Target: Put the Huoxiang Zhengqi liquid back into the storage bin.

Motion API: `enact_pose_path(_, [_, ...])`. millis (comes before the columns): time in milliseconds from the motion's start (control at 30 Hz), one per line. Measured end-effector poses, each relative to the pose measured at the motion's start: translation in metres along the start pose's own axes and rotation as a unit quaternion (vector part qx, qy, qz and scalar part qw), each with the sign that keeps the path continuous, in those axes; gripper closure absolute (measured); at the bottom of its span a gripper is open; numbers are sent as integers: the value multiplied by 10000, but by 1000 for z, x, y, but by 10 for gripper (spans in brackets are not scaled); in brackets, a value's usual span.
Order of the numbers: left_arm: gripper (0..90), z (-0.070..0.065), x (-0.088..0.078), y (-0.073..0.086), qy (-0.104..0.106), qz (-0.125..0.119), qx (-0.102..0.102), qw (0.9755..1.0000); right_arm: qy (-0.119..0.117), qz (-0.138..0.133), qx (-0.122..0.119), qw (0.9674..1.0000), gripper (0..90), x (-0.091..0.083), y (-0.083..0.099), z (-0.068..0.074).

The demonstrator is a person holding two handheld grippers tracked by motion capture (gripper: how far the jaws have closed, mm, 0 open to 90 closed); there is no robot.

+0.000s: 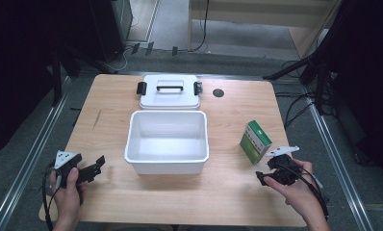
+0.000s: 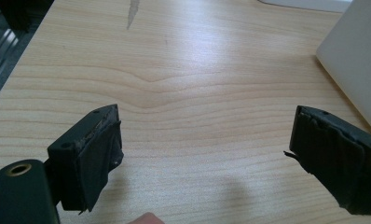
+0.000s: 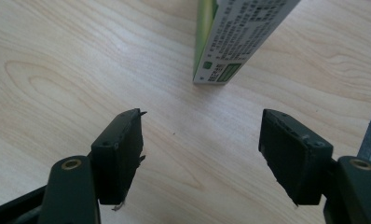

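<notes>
While both hands rest at the near edge of the wooden worktop (image 1: 228, 120), the green and white carton (image 1: 255, 141) stands upright on the right side of it, just beyond and slightly left of the right tool (image 1: 271, 169); in the right gripper view the carton (image 3: 235, 37) rises at the top of the frame, ahead of the gap between the jaws and apart from both, its printed side facing the camera; the right tool (image 3: 202, 154) is spread wide, holding nothing, with bare wood between its pads; the right hand (image 1: 298, 187) grips it from the near right corner, the grey three-cornered plate on top.

At the near left, the left hand (image 1: 68, 192) holds the left tool (image 1: 95, 168), which points right toward the white bin (image 1: 166, 161); in the left gripper view the left tool (image 2: 202, 154) is likewise wide apart and grips nothing, bare worktop (image 2: 183, 93) lying between its pads, and a white wall of the bin (image 2: 356, 60) shows at the right edge, near the right-hand jaw but not touching it.

The bin sits open in the middle of the worktop, well left of the carton; its white lid (image 1: 169, 90), with a dark handle and dark clips at each end, lies flat just beyond it on the far side; a small dark round spot (image 1: 218, 93) sits in the worktop just right of the lid.
</notes>
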State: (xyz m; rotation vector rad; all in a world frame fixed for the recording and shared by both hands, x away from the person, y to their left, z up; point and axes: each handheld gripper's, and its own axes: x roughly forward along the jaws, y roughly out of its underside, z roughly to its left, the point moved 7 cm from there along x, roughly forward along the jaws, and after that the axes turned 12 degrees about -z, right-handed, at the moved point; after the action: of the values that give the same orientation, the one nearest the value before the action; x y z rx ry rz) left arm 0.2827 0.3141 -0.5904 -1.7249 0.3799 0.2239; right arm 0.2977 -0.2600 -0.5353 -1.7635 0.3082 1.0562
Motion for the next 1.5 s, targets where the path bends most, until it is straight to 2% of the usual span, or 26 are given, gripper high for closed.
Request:
enact_pose_path(67, [100,0,0,0,4,-6,-2,10000,-23,150,5,9999,297,0,-3,0])
enact_pose_path(233, [100,0,0,0,12,0,3,10000,-237,465,222,9984,260,-9,-15,1])
enact_pose_path(467, [100,0,0,0,12,-5,-3,10000,-327,781,166,9963,228,-24,-36,1])
enact_pose_path(767, [100,1,0,0,30,4,-30,10000,-237,1146,83,9931,210,-29,-54,-8])
enact_pose_path(867, [101,1,0,0,30,2,-40,10000,-234,1291,27,9913,206,-30,-58,-10])
enact_pose_path(1033, [100,1,0,0,37,23,-20,10000,-264,1644,-53,9860,196,-30,-63,-14])
enact_pose_path(1233, [100,0,0,0,40,26,-25,10000,-276,1707,-79,9849,201,-31,-77,-16])
enact_pose_path(1367, [100,0,1,0,51,25,-28,10000,-126,1713,-111,9851,260,-26,-84,-14])
enact_pose_path(1500, [101,0,1,0,53,28,-42,10000,-47,1725,-121,9849,282,-19,-91,-13])
